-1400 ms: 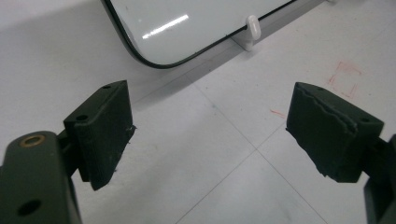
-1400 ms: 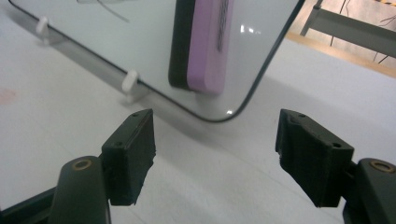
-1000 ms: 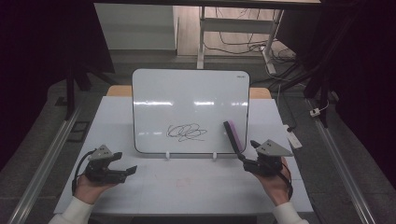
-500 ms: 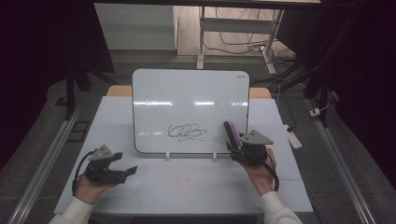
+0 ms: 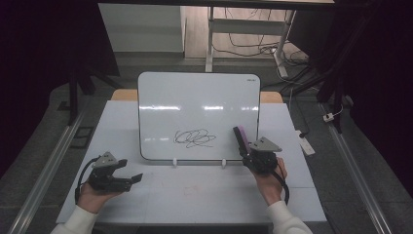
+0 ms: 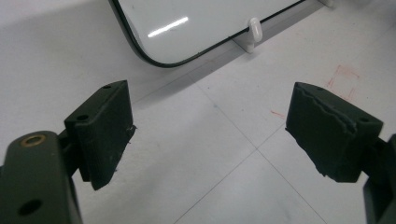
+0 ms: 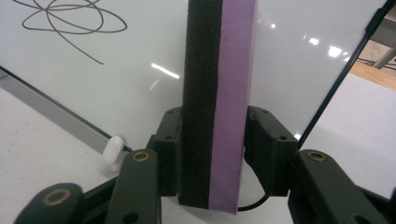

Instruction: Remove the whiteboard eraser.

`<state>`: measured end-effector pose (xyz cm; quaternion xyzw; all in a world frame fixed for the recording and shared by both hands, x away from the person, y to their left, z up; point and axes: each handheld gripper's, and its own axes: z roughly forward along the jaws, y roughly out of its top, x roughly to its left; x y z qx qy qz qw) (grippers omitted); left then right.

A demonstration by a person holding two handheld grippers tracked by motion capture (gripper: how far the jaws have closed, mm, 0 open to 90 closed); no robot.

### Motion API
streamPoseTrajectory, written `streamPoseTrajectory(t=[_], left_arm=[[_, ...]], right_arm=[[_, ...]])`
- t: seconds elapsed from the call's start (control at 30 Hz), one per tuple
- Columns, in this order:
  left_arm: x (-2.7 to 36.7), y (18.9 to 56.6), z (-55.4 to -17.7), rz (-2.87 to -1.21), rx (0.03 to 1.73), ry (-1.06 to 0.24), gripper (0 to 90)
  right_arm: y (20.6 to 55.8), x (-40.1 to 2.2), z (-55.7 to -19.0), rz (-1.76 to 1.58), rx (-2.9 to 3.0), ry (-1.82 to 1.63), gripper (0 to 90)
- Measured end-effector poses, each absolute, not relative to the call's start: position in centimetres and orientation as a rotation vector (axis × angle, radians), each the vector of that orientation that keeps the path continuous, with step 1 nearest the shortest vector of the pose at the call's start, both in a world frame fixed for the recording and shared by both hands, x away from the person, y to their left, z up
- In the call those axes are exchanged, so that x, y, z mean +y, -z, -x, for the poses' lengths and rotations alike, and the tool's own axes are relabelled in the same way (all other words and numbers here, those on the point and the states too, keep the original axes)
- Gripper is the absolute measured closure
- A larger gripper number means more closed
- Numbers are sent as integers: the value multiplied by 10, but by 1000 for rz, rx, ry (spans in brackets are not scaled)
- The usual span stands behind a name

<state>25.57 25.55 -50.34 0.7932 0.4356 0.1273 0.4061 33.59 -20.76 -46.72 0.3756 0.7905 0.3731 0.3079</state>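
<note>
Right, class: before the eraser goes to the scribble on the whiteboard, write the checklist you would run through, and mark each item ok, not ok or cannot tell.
1. Right claw clamped on the eraser, its jaws having just been closing: ok.
2. Eraser's black felt side turned toward the scribble: ok.
3. Eraser already touching the whiteboard: cannot tell.
4. Whiteboard seated in its white clips: ok.
5. Left claw open, holding nothing, away from the scribble: ok.
</note>
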Motion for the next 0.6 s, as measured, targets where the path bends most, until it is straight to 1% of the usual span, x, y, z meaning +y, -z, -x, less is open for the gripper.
streamPoseTrajectory(t=[0.2,0.37,0.6], left_arm=[[255,503,-256,-2003,1097,-324,157],[256,503,-255,-1996,1103,-323,157],[254,501,-254,-1992,1106,-325,157]], right_arm=[[463,-210,-331,-1012,2035,-1017,625],[448,-214,-324,-994,2008,-1079,628],[449,-216,-314,-964,2045,-1128,628]])
